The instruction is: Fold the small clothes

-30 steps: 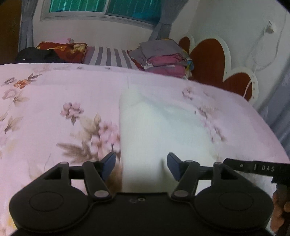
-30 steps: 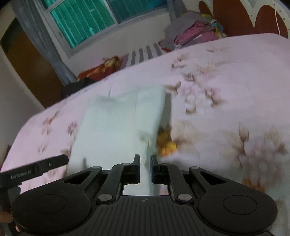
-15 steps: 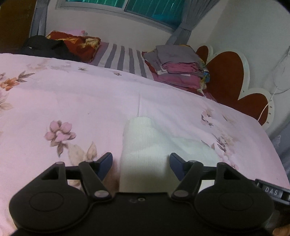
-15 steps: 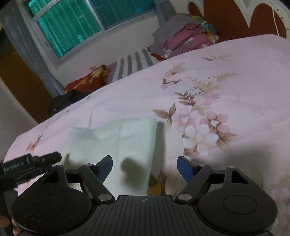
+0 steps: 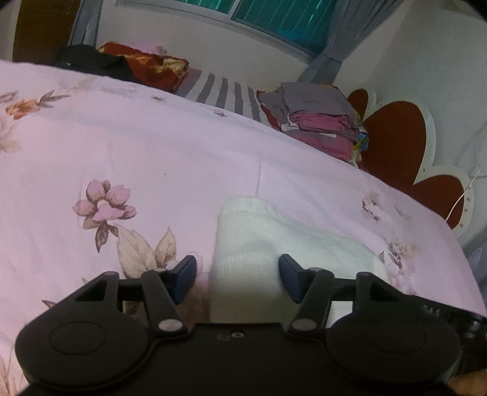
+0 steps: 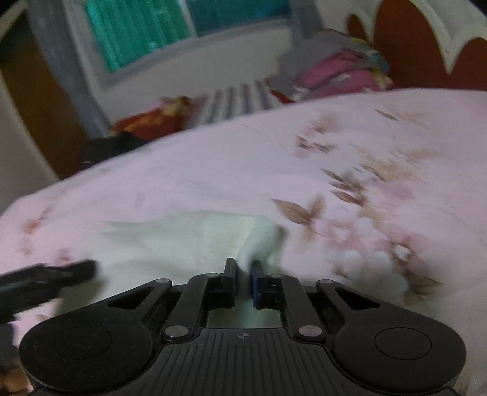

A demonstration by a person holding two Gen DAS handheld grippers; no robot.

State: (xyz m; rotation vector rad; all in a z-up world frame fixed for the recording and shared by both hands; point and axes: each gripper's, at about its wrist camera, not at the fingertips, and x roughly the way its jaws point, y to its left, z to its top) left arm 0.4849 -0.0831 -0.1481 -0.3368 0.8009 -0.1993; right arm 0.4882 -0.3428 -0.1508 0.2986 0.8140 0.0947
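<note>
Right gripper (image 6: pixel 243 272), spread earlier, now apparently pinching white cloth (image 6: pixel 188 240); left gripper (image 5: pixel 237 271) spread.

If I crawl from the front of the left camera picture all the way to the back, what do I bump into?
left gripper → white cloth → pink flowered bedsheet → striped pillow → window.
</note>
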